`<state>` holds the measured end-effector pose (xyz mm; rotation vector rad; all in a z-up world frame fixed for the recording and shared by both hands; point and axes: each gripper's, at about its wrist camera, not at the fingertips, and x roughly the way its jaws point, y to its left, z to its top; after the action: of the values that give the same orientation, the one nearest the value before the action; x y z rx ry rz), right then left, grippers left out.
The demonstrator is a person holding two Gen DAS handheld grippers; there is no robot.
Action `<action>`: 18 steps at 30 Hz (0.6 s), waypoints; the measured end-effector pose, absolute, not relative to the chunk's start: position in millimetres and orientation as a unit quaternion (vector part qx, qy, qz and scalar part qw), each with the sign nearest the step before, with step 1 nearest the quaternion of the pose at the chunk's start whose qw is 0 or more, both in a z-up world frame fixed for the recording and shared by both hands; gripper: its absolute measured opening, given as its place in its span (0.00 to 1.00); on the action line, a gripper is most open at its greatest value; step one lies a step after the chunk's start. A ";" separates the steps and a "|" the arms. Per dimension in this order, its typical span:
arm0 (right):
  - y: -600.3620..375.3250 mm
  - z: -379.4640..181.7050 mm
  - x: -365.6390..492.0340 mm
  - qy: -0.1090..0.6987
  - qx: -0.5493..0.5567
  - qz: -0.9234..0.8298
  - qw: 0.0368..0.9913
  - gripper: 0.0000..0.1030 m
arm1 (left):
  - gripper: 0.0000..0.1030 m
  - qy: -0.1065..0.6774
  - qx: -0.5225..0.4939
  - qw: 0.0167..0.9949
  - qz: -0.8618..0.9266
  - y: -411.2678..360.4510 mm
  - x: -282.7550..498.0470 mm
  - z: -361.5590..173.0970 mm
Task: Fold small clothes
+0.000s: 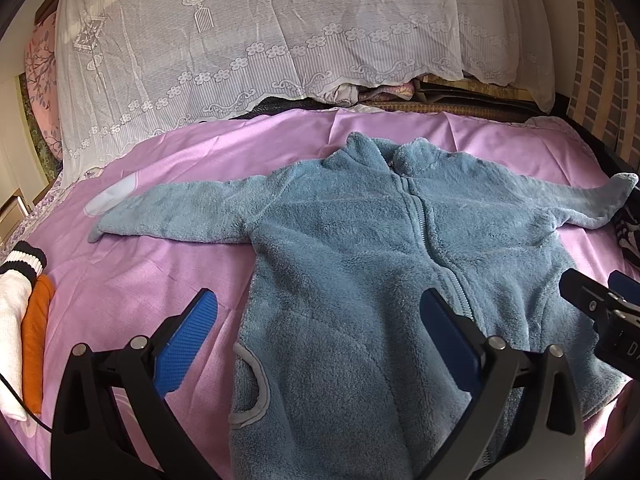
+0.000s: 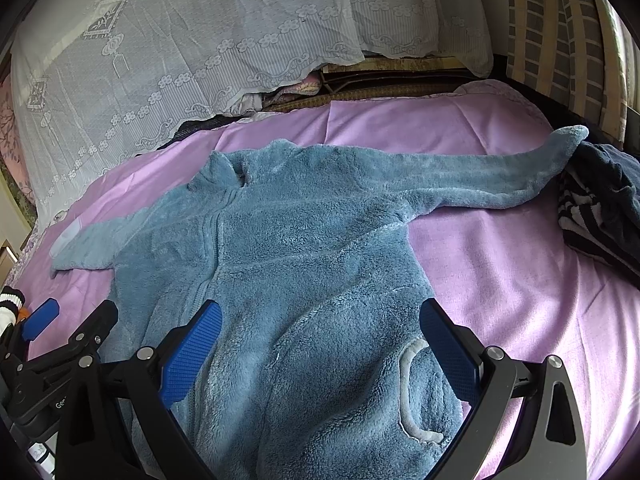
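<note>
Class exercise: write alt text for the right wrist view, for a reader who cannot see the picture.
A fluffy blue zip-up jacket lies front-up with both sleeves spread on a pink bedsheet, under the open right gripper. A dark striped garment sits by the far sleeve cuff, and white lace cloth hangs behind.

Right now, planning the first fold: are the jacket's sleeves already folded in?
No, both sleeves of the blue fleece jacket lie spread outward.
</note>
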<state>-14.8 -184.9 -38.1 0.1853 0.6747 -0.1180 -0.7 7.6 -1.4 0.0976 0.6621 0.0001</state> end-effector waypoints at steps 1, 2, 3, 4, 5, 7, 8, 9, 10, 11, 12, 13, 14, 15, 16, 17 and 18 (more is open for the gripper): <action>-184.9 -38.2 -14.8 0.330 0.091 -0.058 0.938 0.97 | 0.96 0.325 0.048 0.945 0.000 7.6 -0.7 -1.5; -184.9 -38.2 -14.7 0.330 0.092 -0.058 0.938 0.97 | 0.96 0.325 0.048 0.944 0.000 7.6 -0.8 -1.5; -184.9 -38.2 -14.7 0.330 0.092 -0.058 0.938 0.97 | 0.96 0.325 0.048 0.944 0.000 7.5 -0.8 -1.5; -184.9 -38.9 -14.4 0.330 0.093 -0.058 0.937 0.97 | 0.96 0.326 0.048 0.944 0.000 7.4 -1.0 -1.5; -184.8 -38.7 -14.2 0.331 0.094 -0.058 0.937 0.97 | 0.96 0.326 0.048 0.944 0.000 7.5 -0.9 -2.1; -185.5 -40.3 -14.1 0.329 0.097 -0.060 0.938 0.97 | 0.96 0.326 0.048 0.944 0.000 7.4 -0.8 -2.3; -185.9 -39.9 -14.4 0.326 0.099 -0.062 0.938 0.97 | 0.96 0.327 0.049 0.944 0.000 7.7 -0.8 -2.9; -187.6 -41.1 -14.2 0.324 0.101 -0.063 0.939 0.97 | 0.96 0.327 0.049 0.944 -0.001 7.7 -0.9 -3.5; -189.0 -41.1 -14.2 0.321 0.103 -0.064 0.939 0.97 | 0.96 0.328 0.049 0.943 -0.001 7.9 -0.7 -4.2; -190.5 -41.0 -14.6 0.318 0.106 -0.065 0.940 0.97 | 0.96 0.329 0.050 0.943 -0.001 7.9 -0.4 -5.0; -192.3 -41.2 -15.0 0.314 0.109 -0.066 0.941 0.97 | 0.96 0.331 0.051 0.942 -0.001 7.5 0.2 -6.1; -194.2 -41.1 -15.1 0.310 0.111 -0.065 0.942 0.97 | 0.96 0.332 0.053 0.942 -0.002 6.9 0.7 -6.9; -196.7 -41.1 -15.7 0.303 0.114 -0.061 0.944 0.97 | 0.96 0.334 0.054 0.941 -0.003 6.4 1.1 -7.7; -199.8 -41.1 -17.1 0.293 0.117 -0.049 0.948 0.97 | 0.96 0.335 0.056 0.940 -0.005 5.2 1.7 -8.7; -204.0 -41.7 -19.7 0.276 0.123 -0.025 0.953 0.97 | 0.96 0.336 0.058 0.940 -0.006 3.0 2.6 -9.3; -207.8 -41.1 -21.8 0.263 0.128 -0.012 0.956 0.97 | 0.96 0.337 0.063 0.939 -0.008 0.9 2.5 -10.8; -212.8 -39.8 -24.0 0.251 0.135 -0.011 0.958 0.97 | 0.96 0.337 0.067 0.939 -0.008 -1.9 2.7 -11.8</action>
<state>-24.0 -212.8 -39.8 0.2736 0.5093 -0.0229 2.7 -1.9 -11.8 0.1368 0.6878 -0.0165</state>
